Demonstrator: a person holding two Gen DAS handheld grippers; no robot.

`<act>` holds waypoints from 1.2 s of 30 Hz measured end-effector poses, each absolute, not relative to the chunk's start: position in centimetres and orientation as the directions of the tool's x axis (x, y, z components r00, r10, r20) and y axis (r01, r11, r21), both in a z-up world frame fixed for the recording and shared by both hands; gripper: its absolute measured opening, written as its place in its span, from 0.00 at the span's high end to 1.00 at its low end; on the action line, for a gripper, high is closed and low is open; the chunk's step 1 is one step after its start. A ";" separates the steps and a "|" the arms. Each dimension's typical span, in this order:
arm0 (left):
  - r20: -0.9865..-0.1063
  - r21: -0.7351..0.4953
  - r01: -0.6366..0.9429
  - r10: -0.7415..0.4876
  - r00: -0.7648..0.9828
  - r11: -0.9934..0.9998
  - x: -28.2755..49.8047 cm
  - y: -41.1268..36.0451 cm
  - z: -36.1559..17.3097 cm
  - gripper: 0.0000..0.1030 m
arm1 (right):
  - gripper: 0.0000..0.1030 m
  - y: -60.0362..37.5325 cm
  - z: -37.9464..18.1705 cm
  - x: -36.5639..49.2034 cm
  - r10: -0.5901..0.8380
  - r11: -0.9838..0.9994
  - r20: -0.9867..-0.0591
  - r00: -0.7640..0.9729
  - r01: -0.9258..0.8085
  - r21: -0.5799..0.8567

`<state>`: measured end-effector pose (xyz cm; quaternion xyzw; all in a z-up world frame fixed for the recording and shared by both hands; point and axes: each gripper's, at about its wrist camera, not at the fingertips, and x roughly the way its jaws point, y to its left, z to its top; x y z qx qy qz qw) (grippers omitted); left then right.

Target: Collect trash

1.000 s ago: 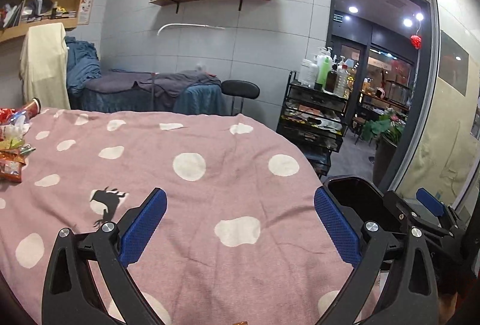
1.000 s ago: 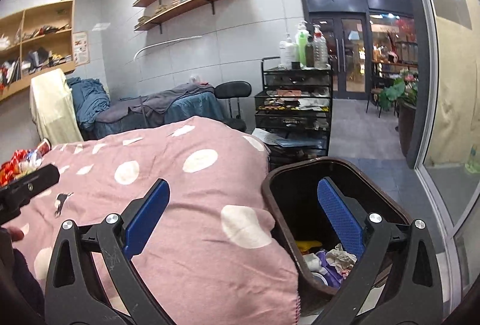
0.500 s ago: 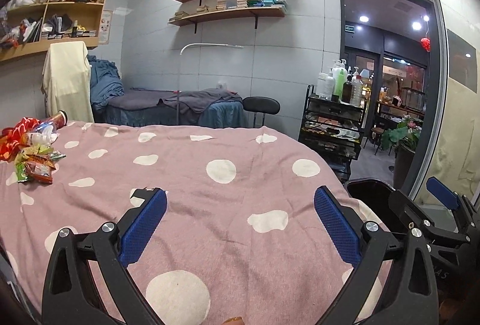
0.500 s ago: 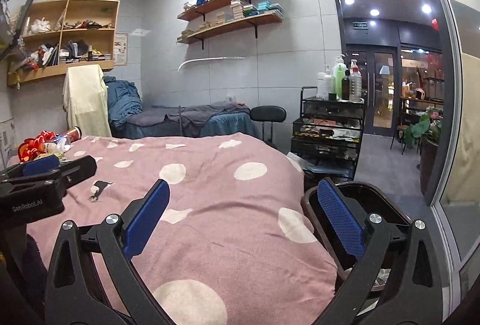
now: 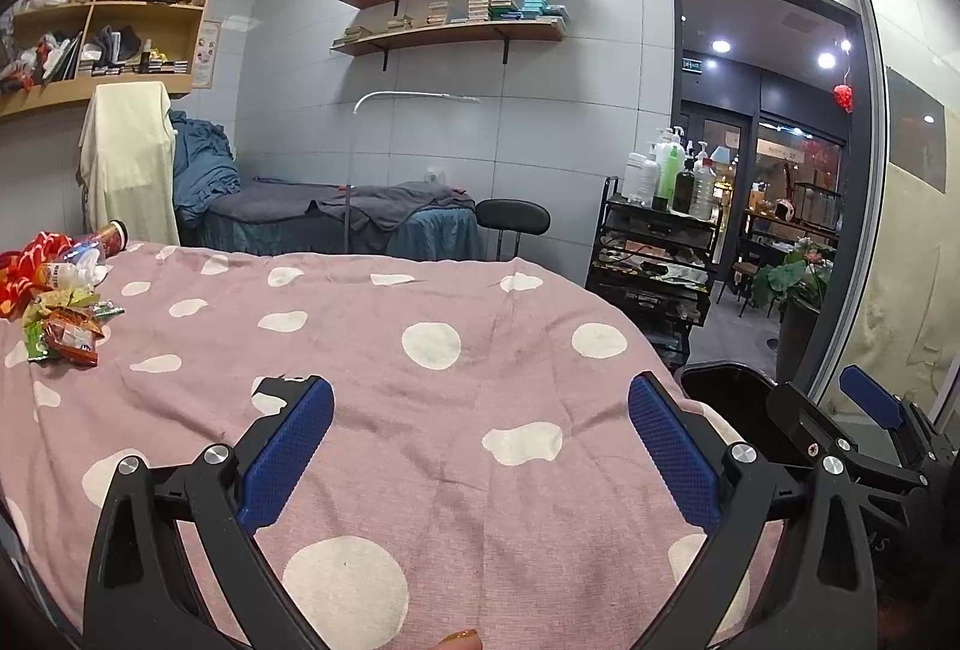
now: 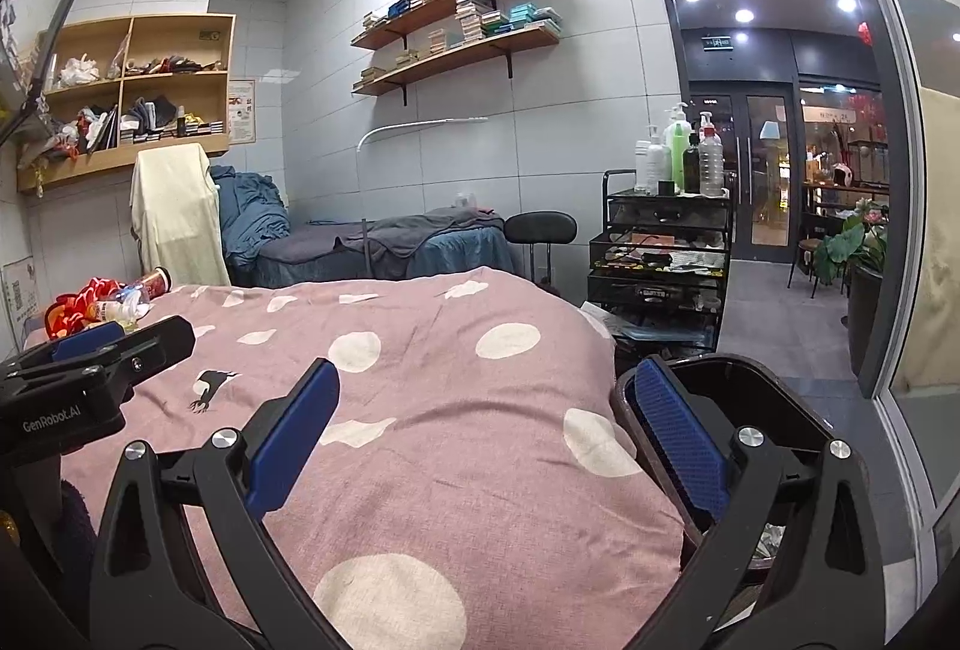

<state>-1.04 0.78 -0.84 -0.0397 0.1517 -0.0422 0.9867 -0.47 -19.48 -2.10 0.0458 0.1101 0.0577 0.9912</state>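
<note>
A pile of trash lies at the far left of the pink polka-dot bed (image 5: 456, 446): snack wrappers (image 5: 63, 329), a clear plastic bottle (image 5: 75, 266), a red bag (image 5: 24, 263) and a red can (image 5: 111, 236). The pile also shows in the right wrist view (image 6: 99, 302). A black trash bin (image 6: 774, 410) stands at the bed's right edge, with some trash inside; its rim shows in the left wrist view (image 5: 729, 389). My left gripper (image 5: 480, 446) is open and empty above the bed. My right gripper (image 6: 483, 434) is open and empty, between bed and bin.
A black trolley (image 6: 660, 254) with bottles stands past the bed's far right corner, beside a black stool (image 6: 540, 230). A massage bed (image 5: 336, 218) with blue and grey covers sits at the back wall. A glass door and a potted plant (image 6: 864, 242) are at the right.
Both grippers have risen and swung left, away from the bin. The bin's inside has dropped out of the right view and the trash pile has come into fuller view.
</note>
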 end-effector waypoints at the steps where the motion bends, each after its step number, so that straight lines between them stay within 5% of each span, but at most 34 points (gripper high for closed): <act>1: -0.296 -0.090 0.070 -0.094 0.951 0.993 -1.0 0.8 -0.8 0.05 | 0.05 -19.7 -2.1 -0.4 0.122 0.989 -0.216 0.969 -0.100 0.109; 36: -0.291 -0.077 0.108 -0.126 0.948 0.991 -0.9 0.3 -0.6 0.05 | 0.05 -20.3 -2.3 -0.2 0.128 0.987 -0.225 0.966 -0.102 0.124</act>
